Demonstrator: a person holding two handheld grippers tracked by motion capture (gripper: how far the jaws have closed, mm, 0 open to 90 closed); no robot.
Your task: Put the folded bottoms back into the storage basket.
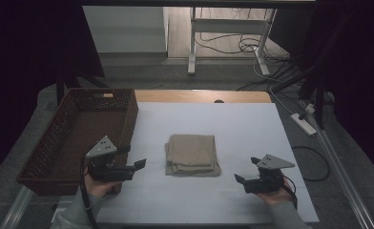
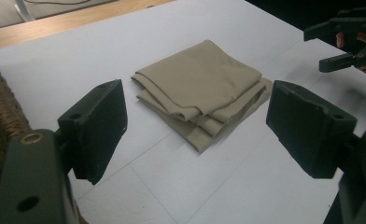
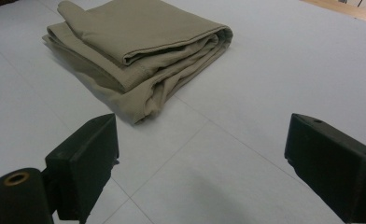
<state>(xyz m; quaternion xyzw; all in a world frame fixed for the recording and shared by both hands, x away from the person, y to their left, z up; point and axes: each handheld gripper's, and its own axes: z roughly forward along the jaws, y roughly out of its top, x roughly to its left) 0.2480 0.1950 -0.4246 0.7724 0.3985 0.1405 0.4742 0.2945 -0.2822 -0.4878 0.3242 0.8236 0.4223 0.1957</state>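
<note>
cloth folded, basket waiting

your beige cloth (image 1: pixel 192 154) lies folded in soft, rumpled layers at the middle of the white tabletop (image 1: pixel 242 129), between both tongs and touching neither. your left tongs (image 1: pixel 138 165) and right tongs (image 1: pixel 243 180) are spread wide and carry nothing. the folding looks done; the brown woven basket (image 1: pixel 56 143) at your left sits empty, likely the next stop.
</note>
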